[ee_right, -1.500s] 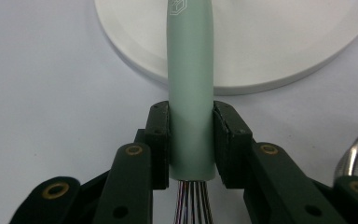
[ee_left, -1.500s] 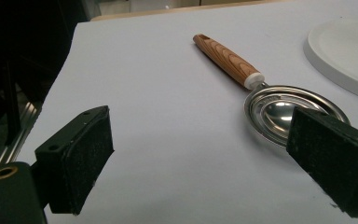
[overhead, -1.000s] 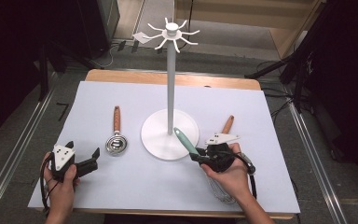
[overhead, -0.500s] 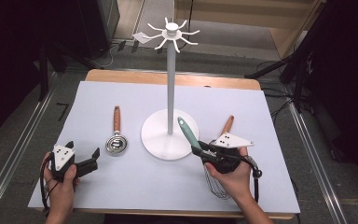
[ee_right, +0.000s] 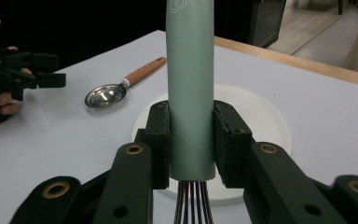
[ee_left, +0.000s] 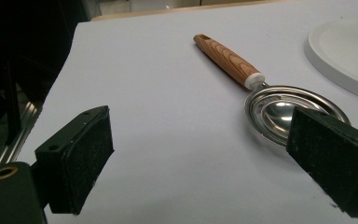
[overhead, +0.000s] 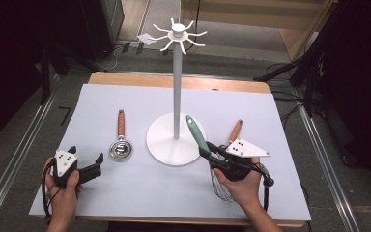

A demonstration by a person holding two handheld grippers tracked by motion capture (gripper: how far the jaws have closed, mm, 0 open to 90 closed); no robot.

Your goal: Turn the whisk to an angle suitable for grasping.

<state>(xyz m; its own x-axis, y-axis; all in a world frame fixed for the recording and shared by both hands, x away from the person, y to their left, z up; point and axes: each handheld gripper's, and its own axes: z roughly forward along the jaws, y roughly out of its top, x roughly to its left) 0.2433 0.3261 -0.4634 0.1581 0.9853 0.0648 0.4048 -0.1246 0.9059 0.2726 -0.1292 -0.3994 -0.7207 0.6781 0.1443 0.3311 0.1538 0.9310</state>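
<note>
My right gripper [overhead: 208, 151] is shut on the green handle of a whisk [overhead: 196, 131], just right of the white stand's round base [overhead: 164, 145]. The handle points up and away toward the stand's pole; the wire head [overhead: 220, 186] hangs below the hand, off the table. In the right gripper view both pads clamp the whisk handle [ee_right: 189, 70] near its lower end. My left gripper [overhead: 85, 154] rests open at the front left with nothing between its pads [ee_left: 79, 158]. A metal spoon with a wooden handle [ee_left: 279, 105] lies just beyond it.
The tall white stand [overhead: 176, 82] carries a ring of hooks at its top. Another wooden-handled utensil [overhead: 235, 130] lies on the white sheet behind my right gripper. The spoon [overhead: 121, 145] lies left of the base. The table's wooden back edge [overhead: 125, 78] borders the sheet.
My right gripper has risen and shifted slightly right with the whisk, whose handle now stands steeper. The left gripper has stayed where it was.
</note>
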